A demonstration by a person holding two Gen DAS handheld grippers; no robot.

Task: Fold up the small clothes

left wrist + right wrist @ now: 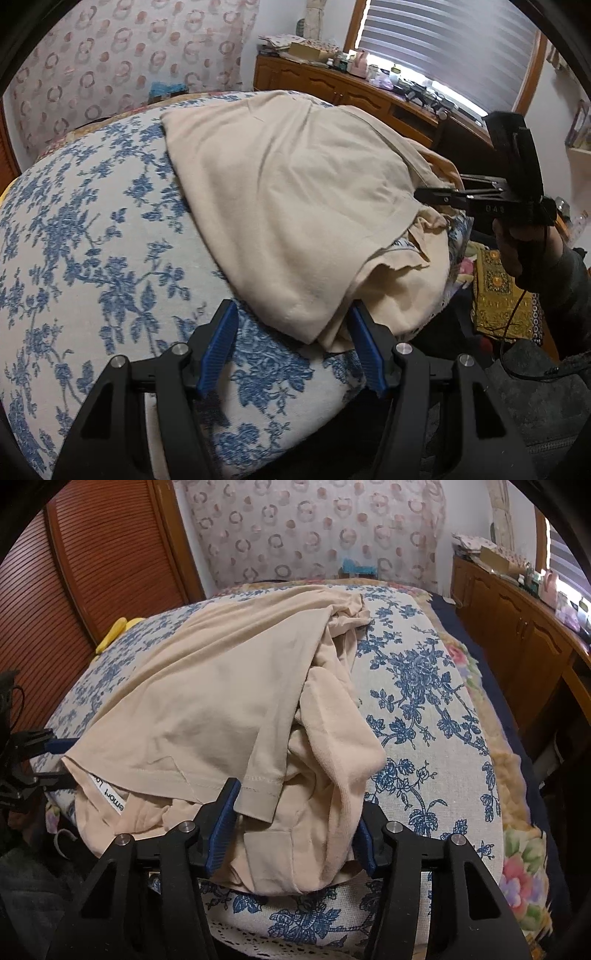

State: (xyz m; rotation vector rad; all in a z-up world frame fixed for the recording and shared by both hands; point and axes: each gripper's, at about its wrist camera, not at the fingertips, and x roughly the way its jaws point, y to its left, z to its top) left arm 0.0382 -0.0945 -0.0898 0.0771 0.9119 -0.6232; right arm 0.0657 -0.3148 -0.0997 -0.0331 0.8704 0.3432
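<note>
Crowding beige garment [207, 686], blue-floral cushion [417, 701]

Garment [280, 206] on cushion [92, 240] — cabinet [332, 86] behind

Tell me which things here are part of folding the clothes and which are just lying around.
Part of the job:
beige garment
blue floral cover it lies on
left gripper
right gripper

Just lying about:
clutter on the wooden sideboard
yellow object at the cover's far edge
gold patterned cloth

Both wrist views look steeply down, close, sharing the beige garment [295, 206]
</note>
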